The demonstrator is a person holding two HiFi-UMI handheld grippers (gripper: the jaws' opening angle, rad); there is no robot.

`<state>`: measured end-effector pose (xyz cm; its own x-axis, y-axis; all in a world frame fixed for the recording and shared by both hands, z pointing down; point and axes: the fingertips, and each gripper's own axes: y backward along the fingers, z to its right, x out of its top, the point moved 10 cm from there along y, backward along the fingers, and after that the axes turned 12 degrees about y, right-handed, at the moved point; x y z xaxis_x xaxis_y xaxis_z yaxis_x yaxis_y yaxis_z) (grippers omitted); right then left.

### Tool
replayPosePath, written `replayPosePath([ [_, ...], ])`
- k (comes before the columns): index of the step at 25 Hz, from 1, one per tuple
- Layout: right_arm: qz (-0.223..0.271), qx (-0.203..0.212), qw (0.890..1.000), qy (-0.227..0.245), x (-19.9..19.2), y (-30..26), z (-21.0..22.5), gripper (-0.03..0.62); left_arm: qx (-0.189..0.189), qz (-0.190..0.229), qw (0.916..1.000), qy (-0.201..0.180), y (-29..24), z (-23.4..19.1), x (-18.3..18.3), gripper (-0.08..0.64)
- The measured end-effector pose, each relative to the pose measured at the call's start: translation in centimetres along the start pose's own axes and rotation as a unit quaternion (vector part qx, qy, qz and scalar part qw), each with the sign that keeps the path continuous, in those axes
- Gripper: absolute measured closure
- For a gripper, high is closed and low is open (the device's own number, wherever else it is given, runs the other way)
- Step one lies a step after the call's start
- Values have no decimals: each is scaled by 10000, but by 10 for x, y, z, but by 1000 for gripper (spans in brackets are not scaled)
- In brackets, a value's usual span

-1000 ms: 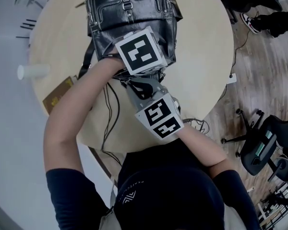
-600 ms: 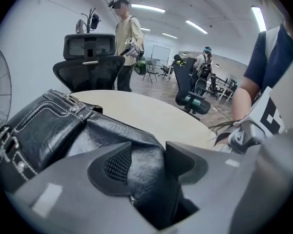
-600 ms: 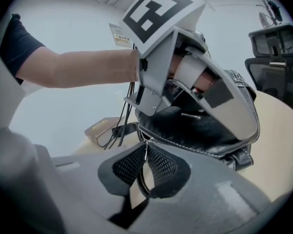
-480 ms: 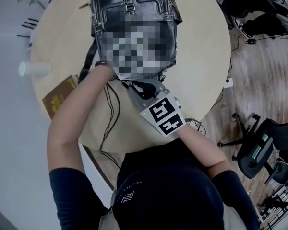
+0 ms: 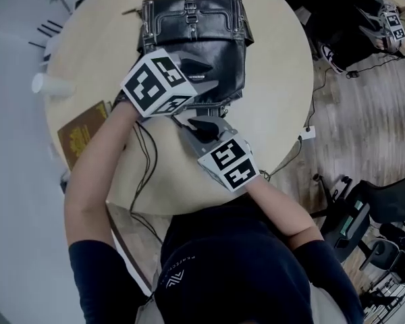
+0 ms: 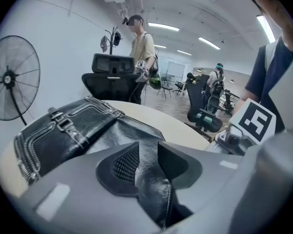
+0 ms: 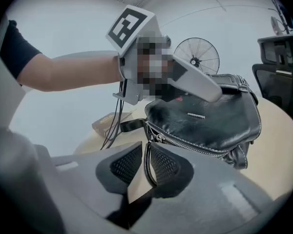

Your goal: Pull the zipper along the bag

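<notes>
A black leather bag point(image 5: 196, 36) lies on the round table point(image 5: 277, 93). My left gripper point(image 5: 192, 69) reaches onto it from the left. In the left gripper view its jaws are closing, and the pads point(image 6: 126, 163) press a fold of the bag's leather point(image 6: 150, 179). My right gripper point(image 5: 201, 121) sits at the bag's near edge. Its jaws are opening around the black zipper pull strap point(image 7: 146, 165), which rests against the right pad point(image 7: 165, 164) and stands clear of the left one. The zipper point(image 7: 195, 147) runs right from the slider point(image 7: 158, 137).
A paper cup point(image 5: 52, 85) lies at the table's left edge, with a brown book point(image 5: 81, 137) nearer me. Cables point(image 5: 145, 164) trail over the near edge. Office chairs point(image 5: 364, 208) stand on the floor to the right. A person point(image 6: 142, 48) and a fan point(image 6: 12, 77) are in the background.
The left gripper's cube has swung from over the bag's middle to its left side, with the jaws now on the leather. The right gripper stays at the bag's near edge.
</notes>
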<state>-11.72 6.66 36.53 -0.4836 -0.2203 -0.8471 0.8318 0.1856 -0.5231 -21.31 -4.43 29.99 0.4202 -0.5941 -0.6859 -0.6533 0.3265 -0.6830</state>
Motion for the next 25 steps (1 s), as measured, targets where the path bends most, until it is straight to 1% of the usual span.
replayPosePath([
  [2, 3, -8, 10000, 15, 0, 5, 1, 542, 291, 301, 9989, 200, 15, -2, -4, 442],
  [4, 4, -45, 10000, 25, 0, 12, 4, 560, 657, 613, 9950, 440, 31, -3, -10, 482],
  [6, 5, -71, 10000, 34, 1, 19, 7, 577, 1001, 940, 9878, 741, 49, -4, -22, 533],
  [7, 11, -75, 10000, 37, 1, 22, 8, 585, 1126, 1109, 9832, 911, 58, -3, -29, 543],
  [10, 51, -85, 9999, 56, 3, 31, 14, 589, 1394, 1585, 9676, 1385, 79, 1, -51, 543],
  [15, 113, -90, 9998, 110, 4, 39, 22, 589, 1837, 2177, 9381, 1973, 102, 16, -91, 543],
  [19, 149, -107, 9997, 176, 10, 41, 25, 591, 2210, 2451, 9124, 2421, 119, 30, -122, 543],
  [21, 152, -128, 9996, 210, 13, 42, 26, 591, 2387, 2605, 8970, 2656, 127, 37, -136, 543],
  [24, 151, -131, 9995, 248, 16, 43, 29, 591, 2621, 2876, 8692, 3050, 135, 50, -156, 543],
  [25, 145, -141, 9995, 259, 16, 44, 30, 591, 2687, 2946, 8613, 3148, 137, 55, -161, 543],
])
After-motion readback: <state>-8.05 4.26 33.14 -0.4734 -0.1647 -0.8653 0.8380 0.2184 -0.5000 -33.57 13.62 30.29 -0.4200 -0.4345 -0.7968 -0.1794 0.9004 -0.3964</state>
